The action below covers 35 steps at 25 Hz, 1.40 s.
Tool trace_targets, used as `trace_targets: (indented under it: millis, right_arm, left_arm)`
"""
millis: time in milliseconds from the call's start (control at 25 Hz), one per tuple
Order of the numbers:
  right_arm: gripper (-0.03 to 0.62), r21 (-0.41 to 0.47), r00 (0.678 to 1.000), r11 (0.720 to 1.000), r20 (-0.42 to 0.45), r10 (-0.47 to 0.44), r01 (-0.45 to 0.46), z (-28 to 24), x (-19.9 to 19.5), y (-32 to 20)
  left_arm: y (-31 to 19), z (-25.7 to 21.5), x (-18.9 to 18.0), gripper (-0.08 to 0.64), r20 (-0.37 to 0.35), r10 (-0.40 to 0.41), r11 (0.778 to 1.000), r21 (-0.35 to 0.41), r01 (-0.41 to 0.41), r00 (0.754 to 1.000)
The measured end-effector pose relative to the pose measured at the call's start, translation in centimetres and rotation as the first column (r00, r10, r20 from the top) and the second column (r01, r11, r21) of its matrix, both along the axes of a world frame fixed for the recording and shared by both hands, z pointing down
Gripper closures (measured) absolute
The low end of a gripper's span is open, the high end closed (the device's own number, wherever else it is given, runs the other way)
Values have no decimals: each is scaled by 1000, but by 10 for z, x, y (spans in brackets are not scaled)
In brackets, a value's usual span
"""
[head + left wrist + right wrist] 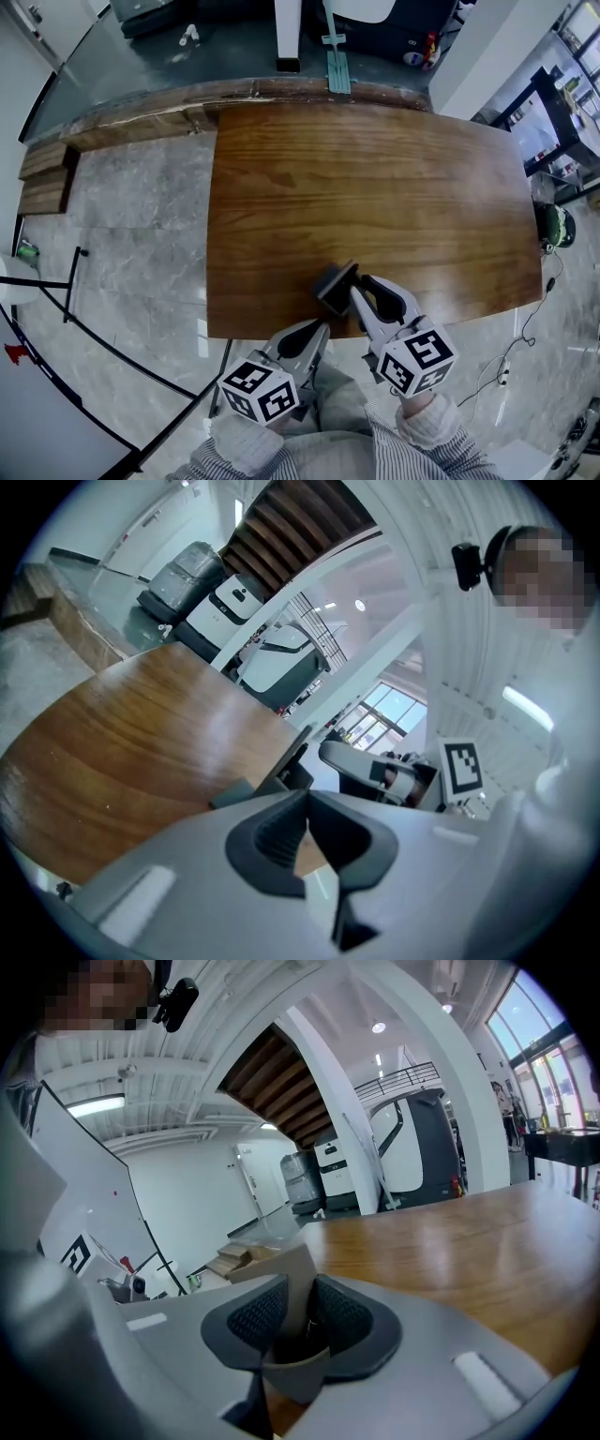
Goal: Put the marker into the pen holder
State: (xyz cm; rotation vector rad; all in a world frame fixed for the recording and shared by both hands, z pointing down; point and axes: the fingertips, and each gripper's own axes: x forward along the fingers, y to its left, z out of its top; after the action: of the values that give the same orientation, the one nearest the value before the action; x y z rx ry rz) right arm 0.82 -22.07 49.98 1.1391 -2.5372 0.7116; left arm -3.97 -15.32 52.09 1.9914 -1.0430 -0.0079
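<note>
The pen holder [335, 284], a dark square-sided box, stood at the near edge of the brown wooden bench [375, 178], turned cornerwise to that edge. No view showed whether its base rested flat on the wood.

The right tool [360, 287] reached the pen holder from its right and pinched one of its thin walls. In the right gripper view that wall rose between the two ribbed pads [255, 1314], which pressed on its two faces.

The left tool [317, 332] lay just on the person's side of the pen holder, close to it but apart. Its jaws were pressed together with nothing between them. In the left gripper view the pads met along a thin line, the pen holder showed just beyond their tips, and the right tool showed past it.

Behind both tools, further from the pen holder, were the marker cubes [259, 390] and the person's striped sleeves [417, 450]. Left of the pen holder, off the bench, lay grey stone floor [131, 234].
</note>
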Motion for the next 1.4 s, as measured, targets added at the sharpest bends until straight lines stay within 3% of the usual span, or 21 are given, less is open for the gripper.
trace_targets:
  millis: [440, 680, 1400]
  right_arm:
    - [517, 65, 996, 993, -7, -94, 95, -46, 8, 52]
    - [592, 108, 997, 991, -10, -82, 83, -65, 16, 79]
    - [594, 54, 993, 994, 65, -102, 99, -54, 22, 135]
  left_arm:
    - [28, -48, 13, 552, 51, 56, 992, 115, -61, 997]
    - [38, -68, 18, 552, 81, 63, 983, 167, -76, 995]
    - [68, -69, 33, 552, 154, 101, 977, 173, -128, 983]
